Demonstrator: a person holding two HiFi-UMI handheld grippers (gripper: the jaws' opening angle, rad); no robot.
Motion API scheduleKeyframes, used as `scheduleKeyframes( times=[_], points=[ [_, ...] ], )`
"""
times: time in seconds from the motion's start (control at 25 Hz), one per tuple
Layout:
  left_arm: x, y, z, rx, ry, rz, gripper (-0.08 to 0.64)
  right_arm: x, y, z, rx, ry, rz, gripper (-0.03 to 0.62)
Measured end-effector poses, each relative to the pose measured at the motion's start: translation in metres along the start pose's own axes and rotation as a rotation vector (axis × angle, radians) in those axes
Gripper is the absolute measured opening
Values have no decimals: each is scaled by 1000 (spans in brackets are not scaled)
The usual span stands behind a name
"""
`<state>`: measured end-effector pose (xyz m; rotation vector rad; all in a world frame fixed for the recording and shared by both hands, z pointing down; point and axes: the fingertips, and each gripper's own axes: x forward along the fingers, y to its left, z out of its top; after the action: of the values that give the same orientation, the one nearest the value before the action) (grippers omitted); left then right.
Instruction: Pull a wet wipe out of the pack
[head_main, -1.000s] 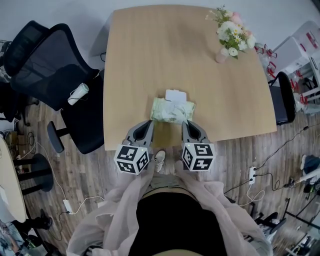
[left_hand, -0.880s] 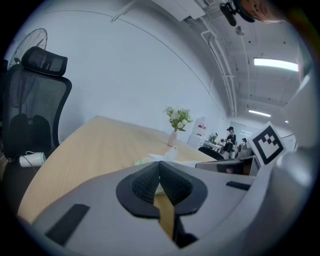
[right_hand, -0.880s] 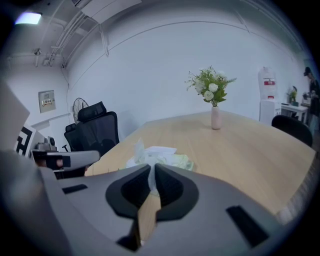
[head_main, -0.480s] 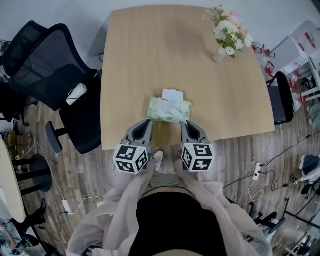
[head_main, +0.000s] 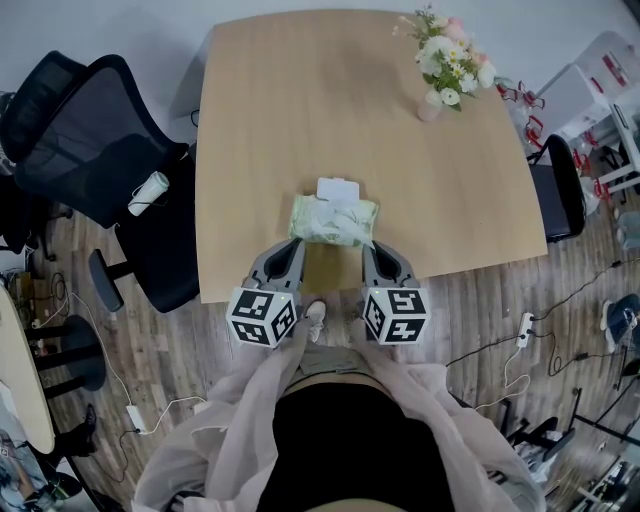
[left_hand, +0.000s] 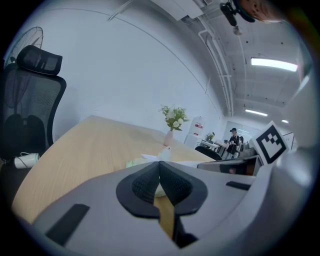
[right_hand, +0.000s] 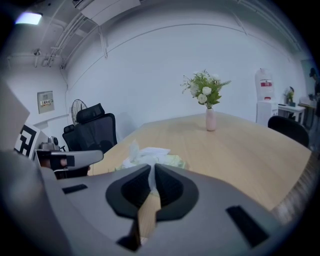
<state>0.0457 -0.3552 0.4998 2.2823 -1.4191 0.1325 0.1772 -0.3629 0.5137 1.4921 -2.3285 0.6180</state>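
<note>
Head view puts the pale green pack of wet wipes (head_main: 333, 222) flat on the wooden table (head_main: 300, 100), close to the edge nearest us. Its white lid flap (head_main: 338, 189) is folded open on the far side, and a crumpled white wipe (right_hand: 134, 149) pokes up from the opening. We hold the left gripper (head_main: 296, 246) just short of the pack's near left corner and the right gripper (head_main: 371, 247) just short of its near right corner; whether either tip touches the pack we cannot tell. Left gripper view shows that tool's dark pads pressed together with nothing between them. Right gripper view shows the same there, its jaws closed and empty, with the pack and wipe lying just beyond. Each tool carries its marker cube toward our body. At the far right corner of the table stands a pink vase of flowers (head_main: 445, 65). A black mesh office chair (head_main: 90, 140) sits off the table's left side on the wood floor, a white roll (head_main: 148, 193) on its seat
</note>
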Motion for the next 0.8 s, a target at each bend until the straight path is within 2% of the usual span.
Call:
scheduleKeyframes(
  times=[0.8],
  points=[
    [17, -10, 3, 13, 15, -35, 11, -8, -21, 12, 22, -28, -44, 15]
  ],
)
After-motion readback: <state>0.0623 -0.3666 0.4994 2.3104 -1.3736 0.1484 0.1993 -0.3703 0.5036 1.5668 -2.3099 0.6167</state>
